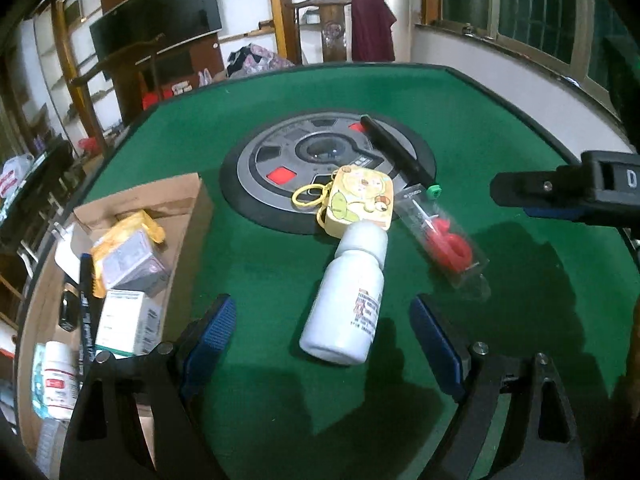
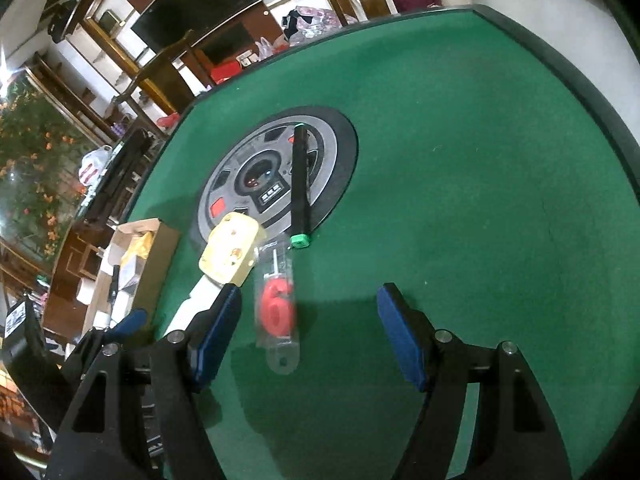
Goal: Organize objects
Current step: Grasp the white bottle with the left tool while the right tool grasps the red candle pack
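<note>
A white bottle (image 1: 346,296) lies on the green table (image 1: 260,264), between the open jaws of my left gripper (image 1: 322,326), untouched. Behind it lie a yellow cartoon case (image 1: 358,200) with a ring, a clear packet holding a red number-6 candle (image 1: 446,242), and a black pen with a green cap (image 1: 396,152). My right gripper (image 2: 310,320) is open over the candle packet (image 2: 277,308), which lies between its jaws nearer the left finger. The yellow case (image 2: 232,254), pen (image 2: 300,184) and part of the bottle (image 2: 192,304) also show there.
A cardboard box (image 1: 188,216) at the left holds medicine boxes, a yellow pack, a marker and a small white bottle. A round grey panel (image 1: 272,160) sits in the table's middle. The right gripper's body (image 1: 568,190) shows at the right edge. Chairs and shelves stand beyond the table.
</note>
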### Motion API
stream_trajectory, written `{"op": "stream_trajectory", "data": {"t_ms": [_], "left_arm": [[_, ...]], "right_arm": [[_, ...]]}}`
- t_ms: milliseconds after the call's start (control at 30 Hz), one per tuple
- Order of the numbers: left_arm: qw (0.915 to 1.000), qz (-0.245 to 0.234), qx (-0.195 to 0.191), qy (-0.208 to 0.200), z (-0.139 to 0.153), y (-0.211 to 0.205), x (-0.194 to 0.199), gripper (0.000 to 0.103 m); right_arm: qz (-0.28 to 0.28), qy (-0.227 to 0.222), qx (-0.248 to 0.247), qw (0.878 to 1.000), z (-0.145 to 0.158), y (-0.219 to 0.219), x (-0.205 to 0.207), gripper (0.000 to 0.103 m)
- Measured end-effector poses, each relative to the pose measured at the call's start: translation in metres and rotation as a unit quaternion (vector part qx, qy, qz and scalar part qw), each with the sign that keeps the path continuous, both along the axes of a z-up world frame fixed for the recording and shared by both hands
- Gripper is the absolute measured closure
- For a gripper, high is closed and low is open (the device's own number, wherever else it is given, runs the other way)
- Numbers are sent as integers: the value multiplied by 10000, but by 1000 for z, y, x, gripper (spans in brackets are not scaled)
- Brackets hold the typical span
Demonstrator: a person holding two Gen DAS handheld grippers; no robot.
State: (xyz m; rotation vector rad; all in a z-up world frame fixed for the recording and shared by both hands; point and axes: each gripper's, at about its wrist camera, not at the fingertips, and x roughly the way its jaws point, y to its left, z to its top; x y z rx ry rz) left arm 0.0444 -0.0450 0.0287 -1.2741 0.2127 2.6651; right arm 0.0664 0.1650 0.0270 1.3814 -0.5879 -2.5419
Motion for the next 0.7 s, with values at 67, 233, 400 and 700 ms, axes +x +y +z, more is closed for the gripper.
{"op": "stream_trajectory", "data": {"t_ms": [67, 233, 400, 700], "left_arm": [[9999, -29, 91, -118, -4, -1, 0, 62], [9980, 4, 522, -348, -10, -15, 3, 74], [9942, 107, 1007, -362, 5, -33, 24, 74], [9877, 183, 1549, -95, 37, -72, 61, 74]], "right_arm": [[71, 6, 131, 9999, 0, -7, -2, 32], [357, 33, 593, 9976, -5, -33, -8, 32], [557, 52, 1132, 9920, -12, -60, -14, 32], [615, -27, 2140, 9749, -26, -89, -18, 78]]}}
